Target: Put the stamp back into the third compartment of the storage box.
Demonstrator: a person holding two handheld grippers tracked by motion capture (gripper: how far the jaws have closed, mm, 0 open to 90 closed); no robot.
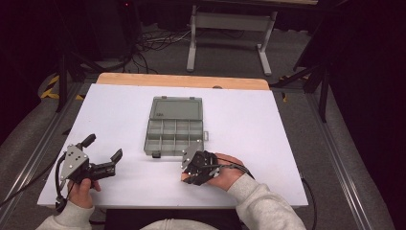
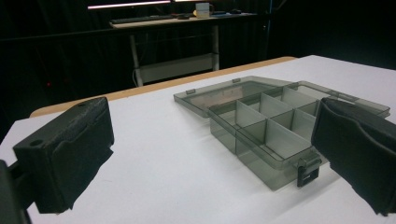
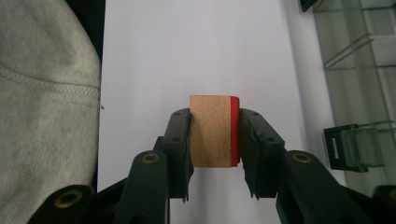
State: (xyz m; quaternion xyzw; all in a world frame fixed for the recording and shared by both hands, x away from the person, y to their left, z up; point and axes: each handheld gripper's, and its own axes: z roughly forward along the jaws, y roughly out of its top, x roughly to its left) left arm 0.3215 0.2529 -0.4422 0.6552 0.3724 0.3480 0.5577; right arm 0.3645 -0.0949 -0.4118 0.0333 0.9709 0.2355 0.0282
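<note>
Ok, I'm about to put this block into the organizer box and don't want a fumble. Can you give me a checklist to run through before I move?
1. Block clamped between the right gripper jaws: ok.
2. Organizer box lid open, lying flat behind: ok.
3. Compartments free of contents: ok as far as the left gripper view shows.
4. Left gripper open and clear of the box: ok.
5. Block fits a compartment: cannot tell.
6. Front latch hanging clear: ok.
</note>
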